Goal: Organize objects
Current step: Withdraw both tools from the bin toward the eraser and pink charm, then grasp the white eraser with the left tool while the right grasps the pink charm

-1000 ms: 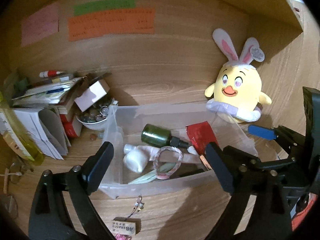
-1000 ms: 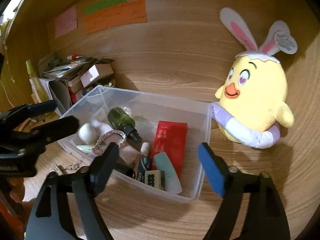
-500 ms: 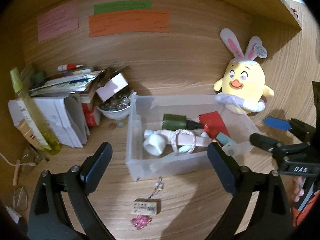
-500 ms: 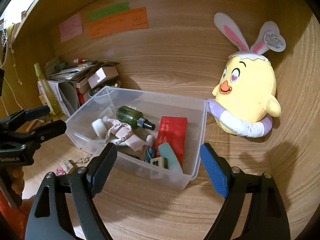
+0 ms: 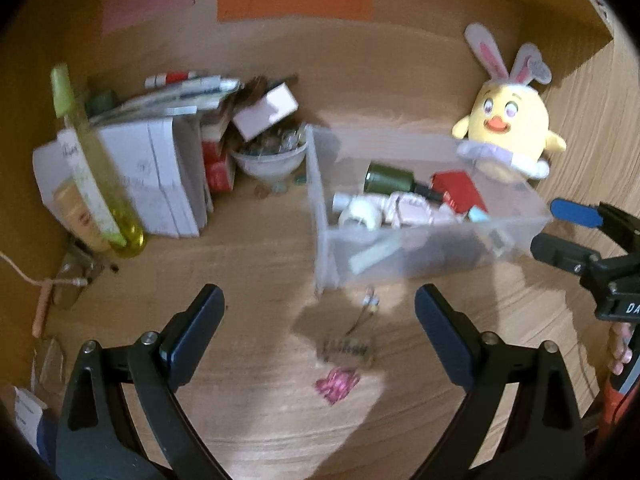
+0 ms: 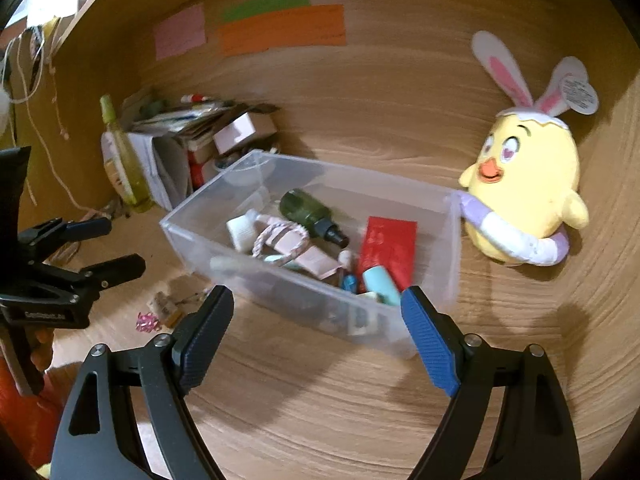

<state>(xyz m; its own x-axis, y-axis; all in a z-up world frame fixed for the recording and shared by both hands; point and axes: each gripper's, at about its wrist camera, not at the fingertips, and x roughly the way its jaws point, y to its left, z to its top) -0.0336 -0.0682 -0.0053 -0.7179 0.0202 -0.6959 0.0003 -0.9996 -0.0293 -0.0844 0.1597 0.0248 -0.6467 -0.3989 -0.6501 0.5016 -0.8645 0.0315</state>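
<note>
Basically hovering with both the left gripper (image 5: 319,300) and right gripper (image 6: 318,300) wide and empty, lined up over the keychain (image 5: 347,350) lying loose just outside the bin (image 5: 324,240), probably next in.

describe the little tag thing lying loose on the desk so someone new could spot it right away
Find the clear plastic bin in front of the yellow chick plush. On the bare wood just outside the bin's near wall lies a small tan keychain tag with a thin metal chain. A bright pink tassel beside it sets it apart.
</note>
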